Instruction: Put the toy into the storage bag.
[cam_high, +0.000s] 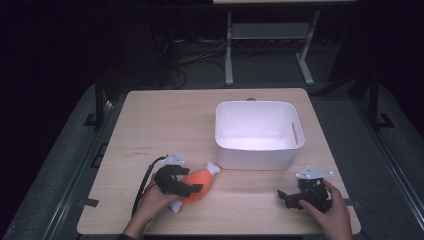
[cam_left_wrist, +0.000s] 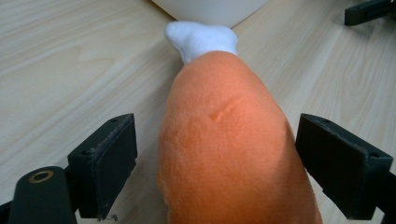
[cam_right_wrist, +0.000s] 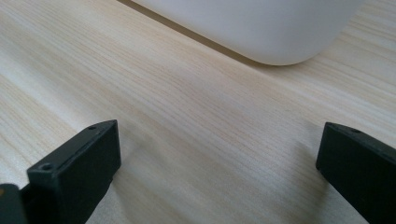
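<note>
My left gripper (cam_high: 187, 184) sits low on the near-left part of the wooden surface (cam_high: 165, 120), its jaws spread on either side of a plush orange drumstick toy (cam_high: 199, 184). In the left gripper view the toy (cam_left_wrist: 233, 149) lies between my two black pads with a sliver of gap on each side, so the jaws straddle it without squeezing it; the fabric shows no dent from them. The toy lies flat on the surface, its white bone end (cam_left_wrist: 201, 39) pointing away from me toward the white bin (cam_high: 257, 135), which stands just beyond it on the right half of the surface. A second white knob (cam_high: 175, 206) of the toy pokes out beside my left hand (cam_high: 150, 205) in the high view.

My right gripper (cam_high: 292, 197) rests near the front right corner of the surface, well apart from the toy and just in front of the bin's near wall. Its jaws are spread wide with only bare wood grain between them, and the rounded lower corner of the bin (cam_right_wrist: 261, 28) shows ahead in the right gripper view. My right hand (cam_high: 332, 210) holds the gripper from behind.
</note>
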